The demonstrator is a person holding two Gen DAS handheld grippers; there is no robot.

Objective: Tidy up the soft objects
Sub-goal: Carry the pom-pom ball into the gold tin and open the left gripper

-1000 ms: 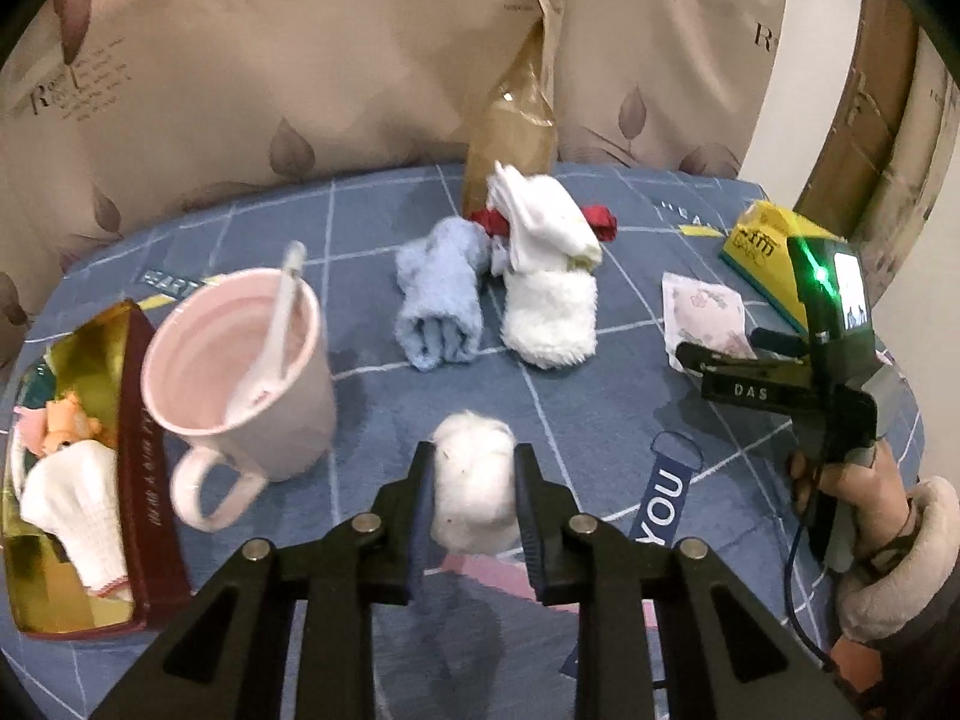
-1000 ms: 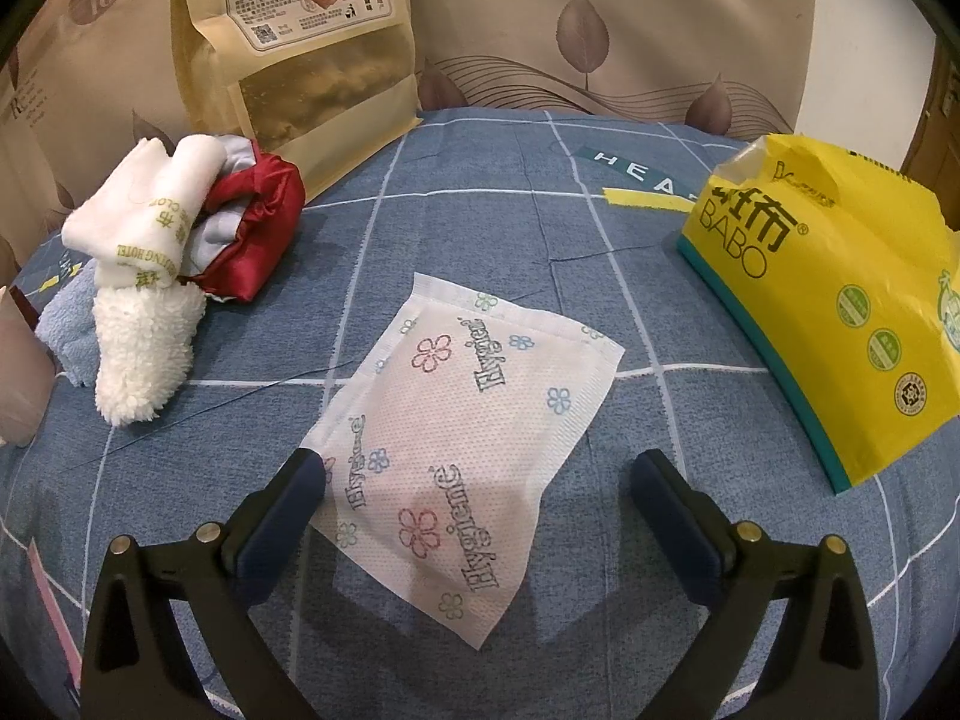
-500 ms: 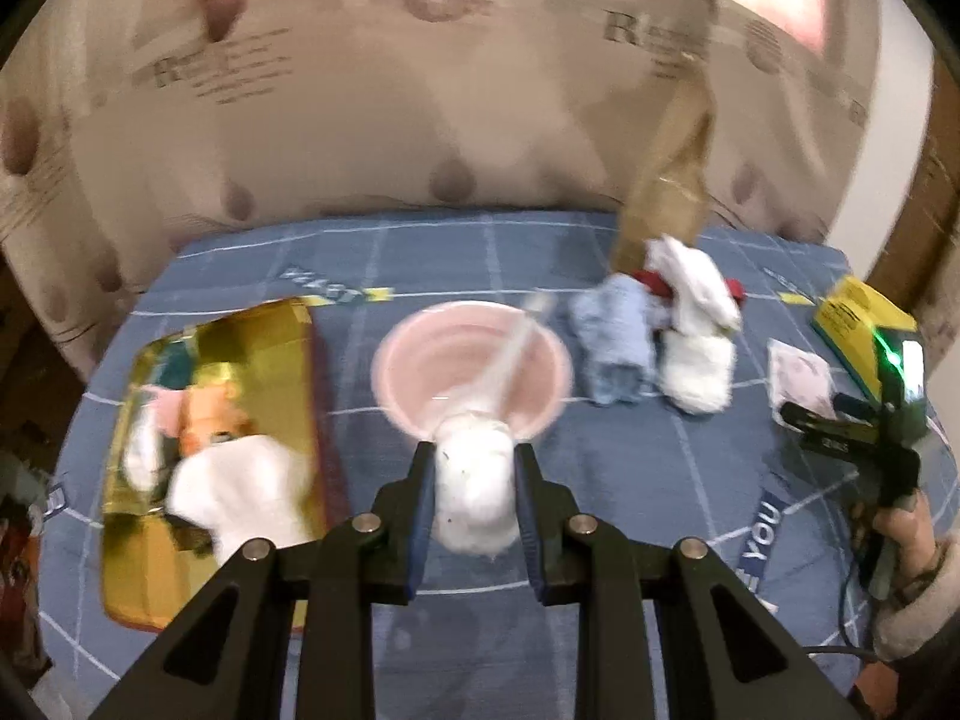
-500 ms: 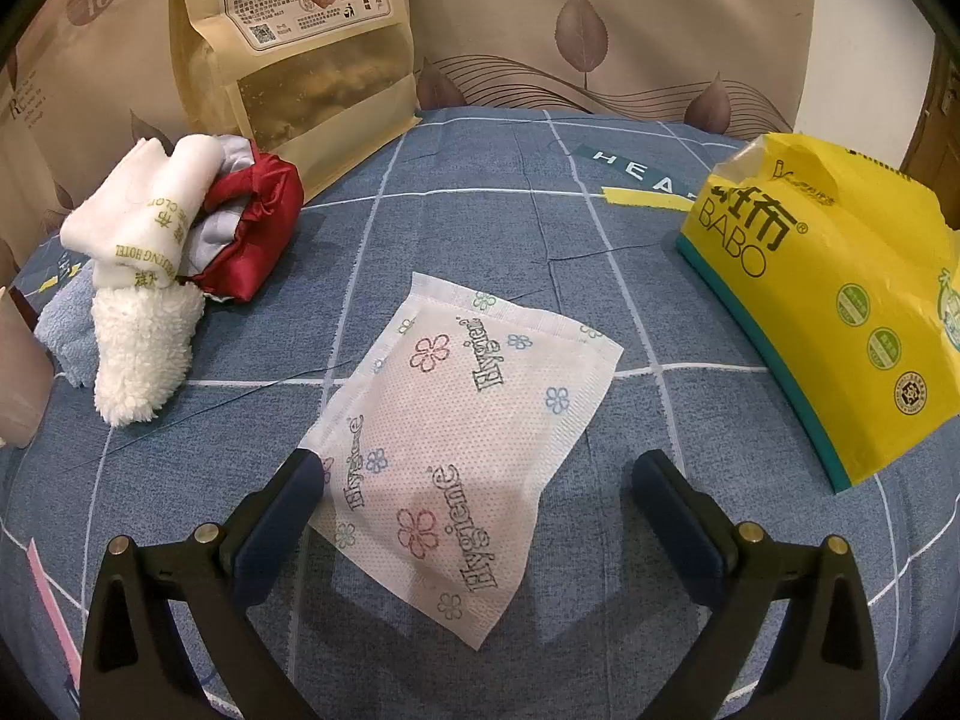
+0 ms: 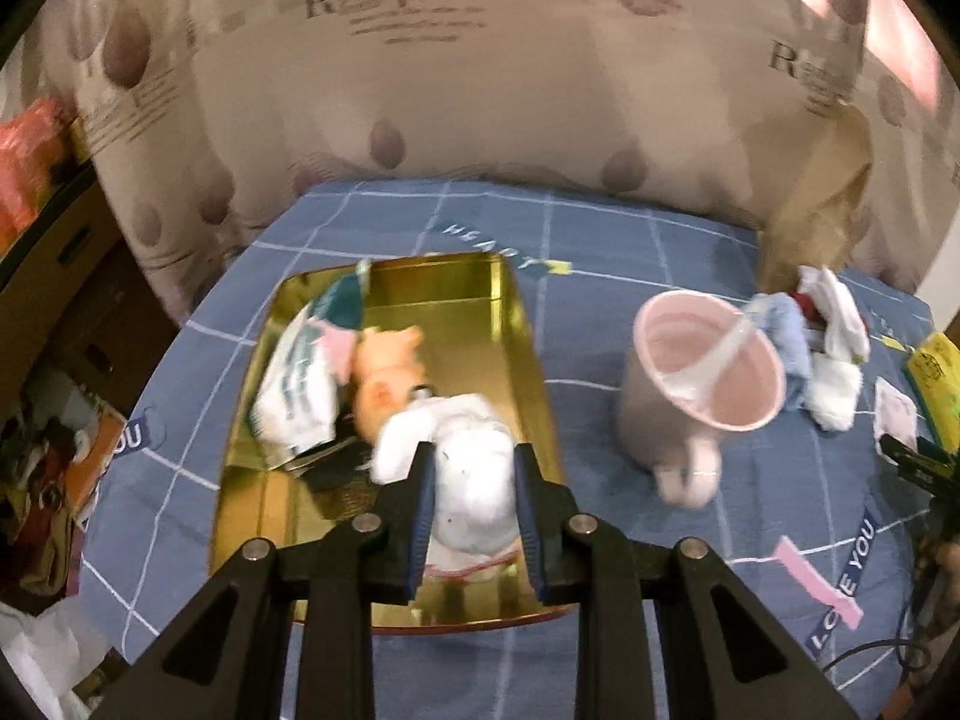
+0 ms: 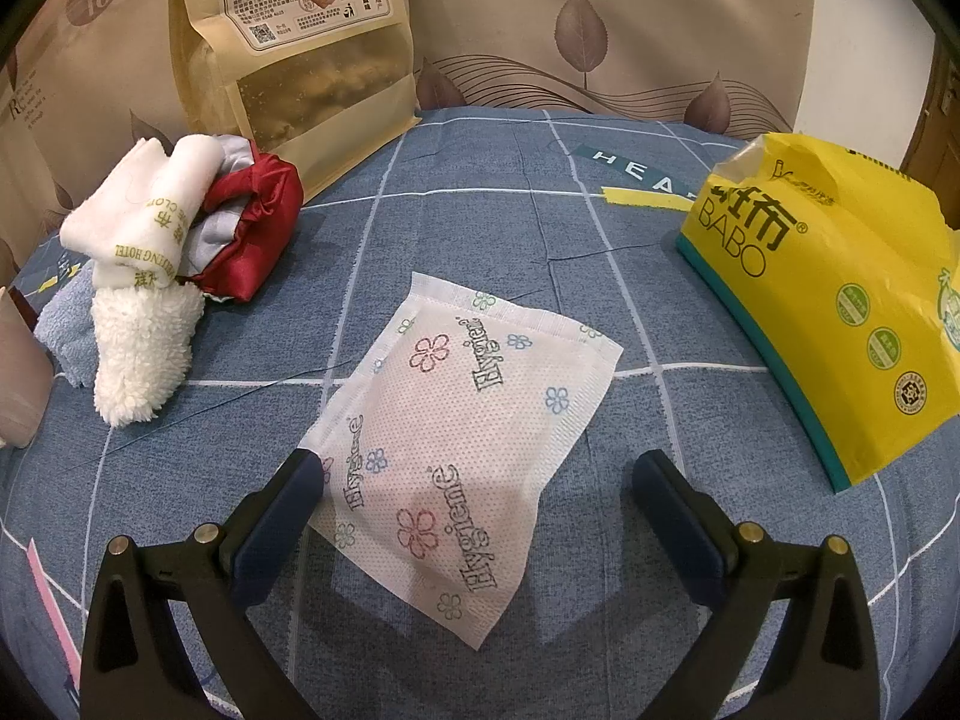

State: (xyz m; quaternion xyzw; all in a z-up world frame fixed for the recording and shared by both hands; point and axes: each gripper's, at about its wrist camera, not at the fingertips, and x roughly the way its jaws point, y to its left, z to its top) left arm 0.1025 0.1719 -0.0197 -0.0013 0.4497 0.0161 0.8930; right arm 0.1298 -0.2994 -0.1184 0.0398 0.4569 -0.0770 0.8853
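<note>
My left gripper (image 5: 473, 480) is shut on a white fluffy ball (image 5: 474, 495), held above the gold tray (image 5: 510, 324). Inside the tray lie a pink plush pig (image 5: 384, 378), a white cloth (image 5: 432, 426) and a teal-and-white packet (image 5: 297, 384). My right gripper (image 6: 477, 480) stands open, low over a white Hygiene sachet (image 6: 462, 420) with flower prints, its fingers on either side of the sachet's near end. A white fleece sock (image 6: 141, 348), a rolled white hotel cloth (image 6: 144, 216), a red pouch (image 6: 252, 234) and a light blue towel (image 6: 63, 318) lie together at the left.
A pink mug (image 5: 702, 384) with a white spoon stands right of the tray. A tan snack bag (image 6: 300, 42) leans at the back. A yellow tissue pack (image 6: 840, 312) lies at the right. The blue checked cloth (image 6: 492, 192) covers the surface, with a beige curtain behind.
My left gripper carried the white fluffy ball leftward, from the bare cloth in front of the mug to above the gold tray. The right gripper stayed where it was.
</note>
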